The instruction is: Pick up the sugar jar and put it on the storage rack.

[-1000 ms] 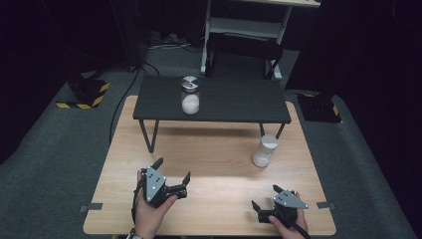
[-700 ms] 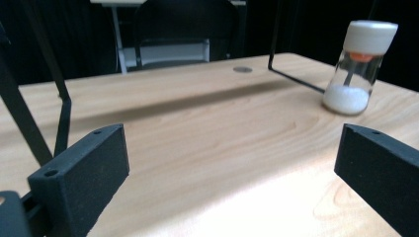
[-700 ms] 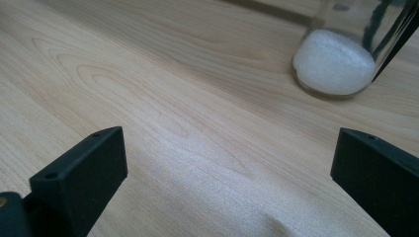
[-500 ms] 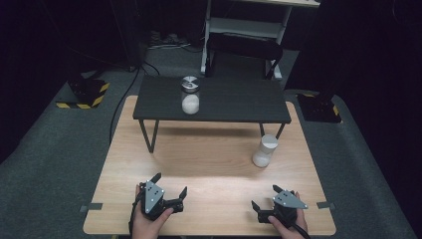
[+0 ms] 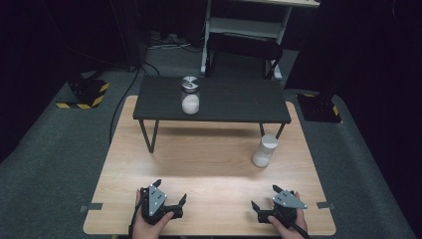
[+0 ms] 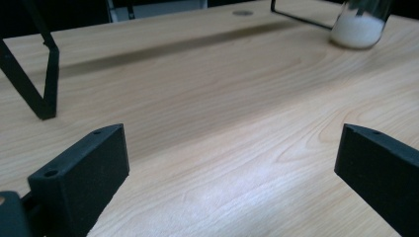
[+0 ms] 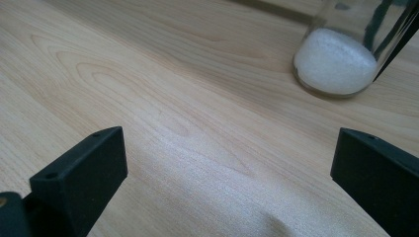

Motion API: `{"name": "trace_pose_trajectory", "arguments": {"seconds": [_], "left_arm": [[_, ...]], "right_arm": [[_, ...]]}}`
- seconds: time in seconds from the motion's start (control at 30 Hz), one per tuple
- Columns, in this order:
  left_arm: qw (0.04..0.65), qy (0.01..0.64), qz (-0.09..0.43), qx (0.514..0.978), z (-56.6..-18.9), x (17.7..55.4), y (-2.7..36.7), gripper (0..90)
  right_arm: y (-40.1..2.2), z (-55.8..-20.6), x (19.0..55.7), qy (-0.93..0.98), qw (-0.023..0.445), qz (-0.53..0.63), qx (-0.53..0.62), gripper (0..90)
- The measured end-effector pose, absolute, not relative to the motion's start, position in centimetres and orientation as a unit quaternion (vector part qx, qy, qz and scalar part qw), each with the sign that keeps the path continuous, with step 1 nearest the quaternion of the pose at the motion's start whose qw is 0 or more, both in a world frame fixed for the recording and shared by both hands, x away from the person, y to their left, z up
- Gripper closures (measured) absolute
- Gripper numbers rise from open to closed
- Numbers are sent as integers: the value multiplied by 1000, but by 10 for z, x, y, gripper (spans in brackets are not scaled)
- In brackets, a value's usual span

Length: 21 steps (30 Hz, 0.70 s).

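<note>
the left gripper (image 6: 232, 163) hangs low over the wooden table (image 6: 207, 123), jaws wide apart; a jar (image 6: 359, 22), apparently holding white powder, stands far off.

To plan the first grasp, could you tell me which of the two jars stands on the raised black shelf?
The jar with the metal lid; the other jar stands on the wooden table.

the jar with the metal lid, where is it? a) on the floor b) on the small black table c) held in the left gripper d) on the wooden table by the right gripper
b: in the high view the lidded jar stands on the black table, while the other jar stands on the wooden table.
</note>
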<state>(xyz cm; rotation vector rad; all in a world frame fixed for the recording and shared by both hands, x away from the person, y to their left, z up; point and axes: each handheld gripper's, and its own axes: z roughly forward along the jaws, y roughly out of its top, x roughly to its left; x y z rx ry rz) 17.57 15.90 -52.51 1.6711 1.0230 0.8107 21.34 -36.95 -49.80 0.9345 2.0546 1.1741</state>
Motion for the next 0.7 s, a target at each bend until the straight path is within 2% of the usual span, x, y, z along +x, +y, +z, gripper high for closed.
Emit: {"name": "trace_pose_trajectory", "arguments": {"seconds": [0.7], "left_arm": [[476,412,338,699,-525,178,159,6]], "right_arm": [[-365,-496,213,774,297,431,356,0]]}}
